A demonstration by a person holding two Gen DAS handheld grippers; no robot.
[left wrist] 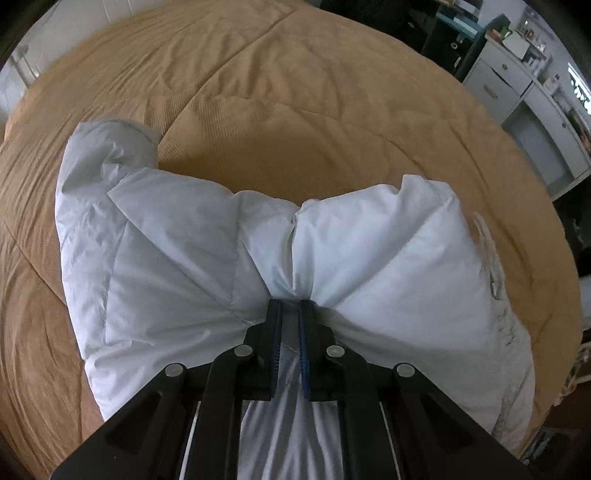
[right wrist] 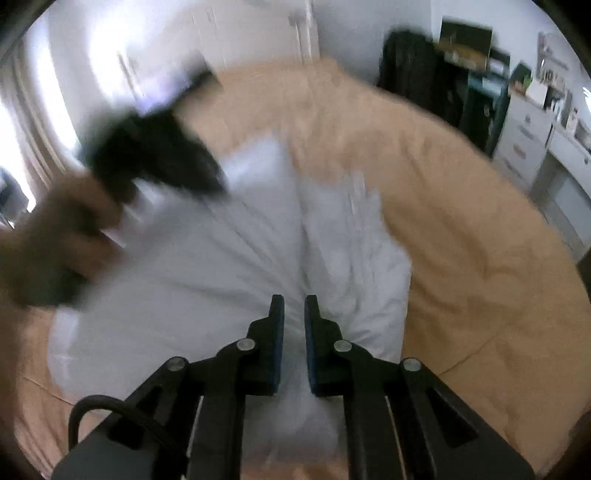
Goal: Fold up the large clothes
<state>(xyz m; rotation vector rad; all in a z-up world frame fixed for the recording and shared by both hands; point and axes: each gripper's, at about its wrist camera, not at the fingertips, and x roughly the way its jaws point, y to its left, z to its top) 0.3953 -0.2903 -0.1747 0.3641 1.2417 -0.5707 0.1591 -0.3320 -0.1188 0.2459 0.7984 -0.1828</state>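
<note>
A puffy white jacket (left wrist: 388, 258) lies on a tan quilted bed cover (left wrist: 295, 92), one sleeve (left wrist: 107, 155) reaching to the far left. My left gripper (left wrist: 290, 304) is shut on a bunched fold of the jacket, and creases fan out from its pads. In the blurred right wrist view the same white jacket (right wrist: 221, 266) fills the middle, and my right gripper (right wrist: 294, 301) is shut on its near fabric, which gathers between the pads. The other black gripper (right wrist: 159, 155), held by a hand (right wrist: 62, 236), shows at the left over the jacket.
The bed cover (right wrist: 461, 221) spreads wide on the right and far side. White drawers and shelves (left wrist: 517, 85) stand beyond the bed at the right, with dark furniture (right wrist: 443, 74) beside them. A white wall and door (right wrist: 221, 33) are behind the bed.
</note>
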